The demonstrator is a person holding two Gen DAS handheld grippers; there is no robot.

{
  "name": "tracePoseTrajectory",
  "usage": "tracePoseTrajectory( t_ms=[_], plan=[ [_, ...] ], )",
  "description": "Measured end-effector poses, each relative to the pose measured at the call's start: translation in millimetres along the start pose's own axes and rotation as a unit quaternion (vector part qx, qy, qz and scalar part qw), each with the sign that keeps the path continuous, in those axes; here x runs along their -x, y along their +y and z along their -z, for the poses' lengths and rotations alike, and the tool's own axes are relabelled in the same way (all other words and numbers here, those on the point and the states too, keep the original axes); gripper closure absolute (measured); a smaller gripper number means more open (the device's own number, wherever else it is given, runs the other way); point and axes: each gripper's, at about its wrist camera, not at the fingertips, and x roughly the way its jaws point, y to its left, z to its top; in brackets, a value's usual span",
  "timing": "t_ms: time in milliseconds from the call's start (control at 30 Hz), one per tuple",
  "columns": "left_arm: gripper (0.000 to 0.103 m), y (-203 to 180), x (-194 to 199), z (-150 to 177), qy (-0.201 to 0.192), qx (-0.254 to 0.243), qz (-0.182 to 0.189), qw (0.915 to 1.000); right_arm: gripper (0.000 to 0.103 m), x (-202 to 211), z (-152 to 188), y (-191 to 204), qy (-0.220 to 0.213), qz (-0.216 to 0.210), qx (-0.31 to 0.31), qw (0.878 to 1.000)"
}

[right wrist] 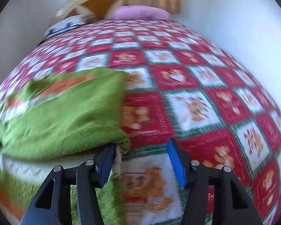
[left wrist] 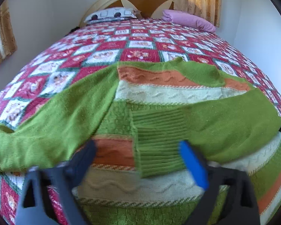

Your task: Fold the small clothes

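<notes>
Fingers first: your left gripper (left wrist: 138, 161) hangs with its fingers spread wide over the ribbed cuff (left wrist: 159, 144) of the sweater (left wrist: 159, 93), gripping nothing; the cuff lies loose between them in the lower middle of the left wrist view. Your right gripper (right wrist: 140, 161) stands about half open and holds nothing that I can make out: its left finger (right wrist: 105, 166) sits just beside the sweater's folded edge (right wrist: 119, 146), perhaps brushing it, while the bedspread shows through the gap.

Your sweater, green with orange and cream bands, lies flat on the bed (left wrist: 140, 43), filling the lower half of the left wrist view. I judge the fold partly done: the sleeve on the right of that frame is already laid across the body, its cuff ending near the middle. The other sleeve (left wrist: 46, 116) runs out to the lower left, unfolded, and the body is not yet doubled over.

Only the left wrist view gives you the whole garment, both sleeves and the neckline (left wrist: 179, 60), plus a patterned pillow (left wrist: 110, 14) and a purple one (left wrist: 187, 19) at the headboard. Your right wrist view, blurred, shows the folded side edge up close and the bare bedspread to the right of the sweater.
</notes>
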Motion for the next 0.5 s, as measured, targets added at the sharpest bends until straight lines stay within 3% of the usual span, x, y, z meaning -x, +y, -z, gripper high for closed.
tracePoseTrajectory(
  t_ms=[167, 333, 500],
  plan=[
    [0.000, 3.4, 3.0, 0.4, -0.010, 0.003, 0.013, 0.9999, 0.047, 3.3, 8.6, -3.0, -0.002, 0.027, -0.020, 0.999],
    [0.000, 6.8, -2.3, 1.2, 0.005, 0.013, 0.010, 0.9998, 0.044, -4.6, 8.6, -19.9, 0.014, -0.007, -0.080, 0.997],
    [0.000, 10.5, 0.5, 3.5, -0.003, 0.022, 0.021, 0.9995, 0.044, 12.2, 13.1, -21.2, -0.009, -0.019, -0.079, 0.997]
  ],
)
